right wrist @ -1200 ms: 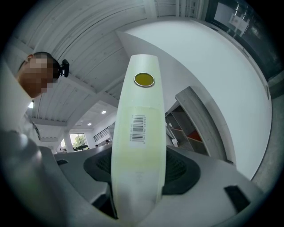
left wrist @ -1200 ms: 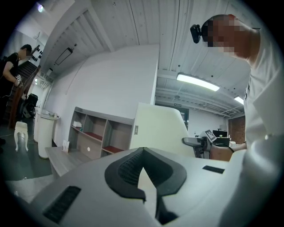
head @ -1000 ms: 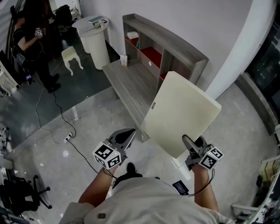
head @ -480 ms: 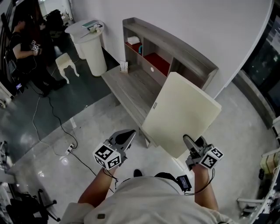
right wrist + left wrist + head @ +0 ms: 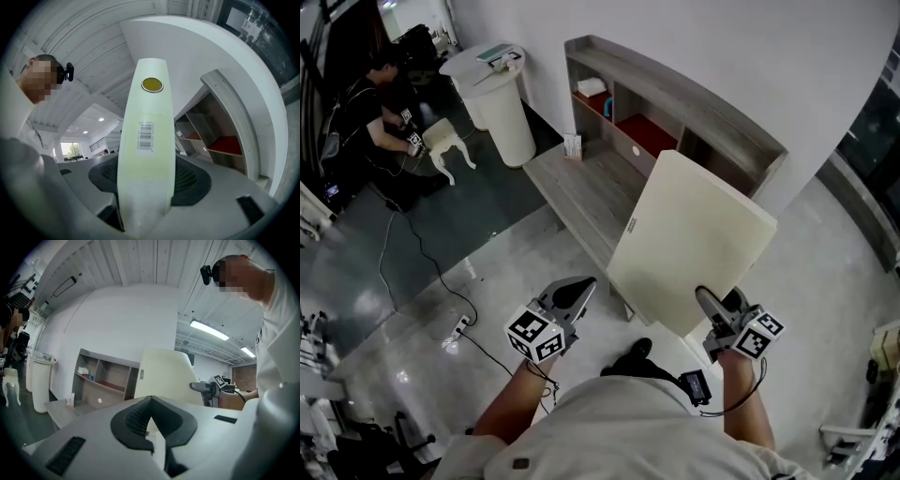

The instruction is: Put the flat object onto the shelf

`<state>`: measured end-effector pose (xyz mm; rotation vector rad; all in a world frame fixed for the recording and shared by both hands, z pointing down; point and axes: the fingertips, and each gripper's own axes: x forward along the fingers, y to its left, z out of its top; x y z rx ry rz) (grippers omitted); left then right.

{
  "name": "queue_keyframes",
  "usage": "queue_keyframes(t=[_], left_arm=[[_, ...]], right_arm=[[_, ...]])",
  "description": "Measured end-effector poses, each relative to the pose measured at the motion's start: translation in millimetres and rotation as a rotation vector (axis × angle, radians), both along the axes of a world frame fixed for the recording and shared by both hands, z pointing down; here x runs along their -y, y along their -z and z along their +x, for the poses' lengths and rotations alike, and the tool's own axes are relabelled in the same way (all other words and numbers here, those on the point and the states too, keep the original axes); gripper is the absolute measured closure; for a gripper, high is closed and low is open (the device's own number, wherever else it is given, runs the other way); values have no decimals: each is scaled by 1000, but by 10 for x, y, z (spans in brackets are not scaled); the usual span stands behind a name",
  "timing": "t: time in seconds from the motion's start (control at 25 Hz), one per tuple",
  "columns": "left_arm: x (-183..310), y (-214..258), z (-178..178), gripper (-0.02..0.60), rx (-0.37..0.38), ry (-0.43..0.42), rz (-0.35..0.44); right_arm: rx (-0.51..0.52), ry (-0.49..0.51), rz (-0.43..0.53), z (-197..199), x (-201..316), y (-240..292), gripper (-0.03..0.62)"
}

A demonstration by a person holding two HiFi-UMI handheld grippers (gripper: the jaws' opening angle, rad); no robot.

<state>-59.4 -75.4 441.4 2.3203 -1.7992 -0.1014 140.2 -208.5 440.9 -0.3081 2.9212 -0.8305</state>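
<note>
A glossy pale floor (image 5: pixel 487 272) and a white wall are seen, with a grey wood-grain shelf unit (image 5: pixel 694 103) of open compartments set against the wall, well ahead of both sets of jaws. Against the earlier views, more of the unit's far end is taken in and a step forward is shown, so the carry is judged to be closing on the shelf, with placing not yet begun.

The flat object (image 5: pixel 689 239), a smooth cream board with rounded corners, is held edge-on between the jaws of the right gripper (image 5: pixel 717 314) and rises above and ahead of them, clear of the shelf. It is clamped at its near lower edge, and the grip is unaltered. A barcode label (image 5: pixel 146 135) and a small yellow disc (image 5: pixel 152 85) are carried on its narrow edge.

The left gripper (image 5: pixel 577 291) is kept level beside the board, its ribbed black pads pressed together with nothing between them.
</note>
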Motion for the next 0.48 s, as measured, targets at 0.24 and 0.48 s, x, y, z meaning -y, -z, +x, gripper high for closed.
queue_keyframes(t=[0.24,0.48], left_arm=[[521,14,-177,566,11,-14,4],[1238,25,-287,566,12,-54,10]], right_arm=[[7,8,12,-162,467,24,310],[-10,3,70,-245,985,154,310]])
